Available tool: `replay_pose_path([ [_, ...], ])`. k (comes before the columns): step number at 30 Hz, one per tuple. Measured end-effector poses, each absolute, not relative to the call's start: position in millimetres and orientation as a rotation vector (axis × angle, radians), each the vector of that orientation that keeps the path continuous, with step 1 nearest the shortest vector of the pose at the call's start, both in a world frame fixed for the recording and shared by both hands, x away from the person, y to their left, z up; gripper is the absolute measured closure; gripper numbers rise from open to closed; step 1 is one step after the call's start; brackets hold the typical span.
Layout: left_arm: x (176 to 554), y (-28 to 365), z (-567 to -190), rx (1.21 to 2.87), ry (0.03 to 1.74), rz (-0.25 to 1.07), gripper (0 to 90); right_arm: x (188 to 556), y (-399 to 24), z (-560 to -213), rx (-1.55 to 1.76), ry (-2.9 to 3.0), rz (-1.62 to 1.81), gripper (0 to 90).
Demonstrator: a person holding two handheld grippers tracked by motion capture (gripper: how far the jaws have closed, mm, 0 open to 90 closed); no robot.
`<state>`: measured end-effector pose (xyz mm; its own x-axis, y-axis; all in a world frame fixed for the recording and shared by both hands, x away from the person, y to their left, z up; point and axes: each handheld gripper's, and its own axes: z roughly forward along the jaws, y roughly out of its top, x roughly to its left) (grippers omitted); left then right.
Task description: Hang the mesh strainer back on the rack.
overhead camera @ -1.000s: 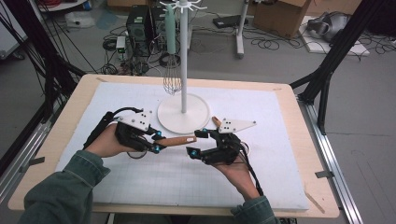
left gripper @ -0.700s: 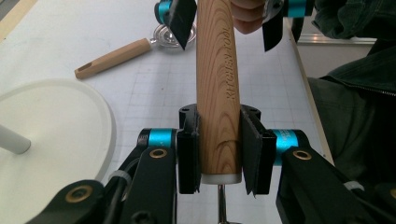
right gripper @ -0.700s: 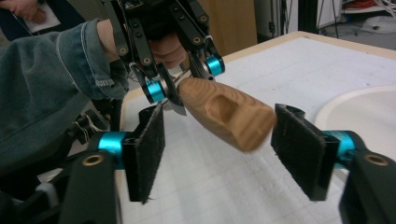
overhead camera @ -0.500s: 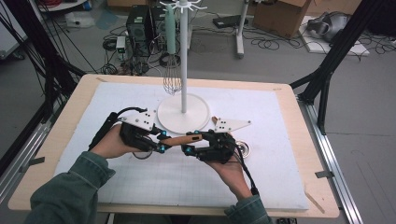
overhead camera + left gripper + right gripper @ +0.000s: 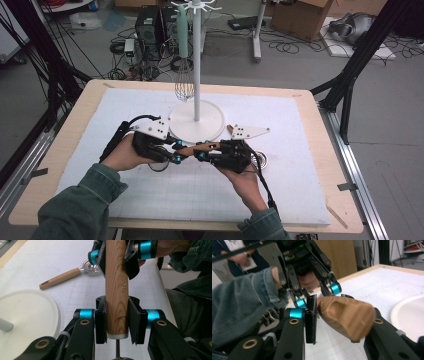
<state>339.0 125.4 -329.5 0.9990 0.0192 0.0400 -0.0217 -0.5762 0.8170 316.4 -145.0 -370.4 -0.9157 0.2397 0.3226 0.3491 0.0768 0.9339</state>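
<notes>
The wooden handle (image 5: 116, 287) lies level just above the white mat, in front of the round white stand base (image 5: 196, 121) and close to its near rim. It belongs to a utensil whose thin metal shaft leaves the handle's pale end cap at the bottom of the left gripper view.

The left tool (image 5: 116, 326) is clenched on that handle near the cap end, both black pads flat against the wood. The right tool (image 5: 337, 322) has come over the handle's other, rounded end. Its jaws have just been closing with the wood between them, and in the left gripper view its pads already lie against both sides of the handle. In the high view the two tools meet nose to nose in front of the base, the left hand (image 5: 122, 152) to the left of it and the right hand (image 5: 245, 177) to the right.

A second wooden-handled utensil (image 5: 61, 278) lies flat on the mat beside the base, its metal head (image 5: 260, 160) just behind the right tool.

A whisk (image 5: 184, 82) with a pale green handle hangs from the hooks of the stand's white pole (image 5: 196, 60), above the far side of the base.

The wooden surface (image 5: 75, 107) shows around the mat.
</notes>
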Motion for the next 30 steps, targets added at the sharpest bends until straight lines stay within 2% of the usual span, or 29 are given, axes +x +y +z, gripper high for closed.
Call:
replay_pose_path([
  [30,336.4,125.4,-329.5,2.029,0.084,-0.064,71.4,316.5,-138.9,-332.2,-0.458,-2.340,-1.987,72.0],
])
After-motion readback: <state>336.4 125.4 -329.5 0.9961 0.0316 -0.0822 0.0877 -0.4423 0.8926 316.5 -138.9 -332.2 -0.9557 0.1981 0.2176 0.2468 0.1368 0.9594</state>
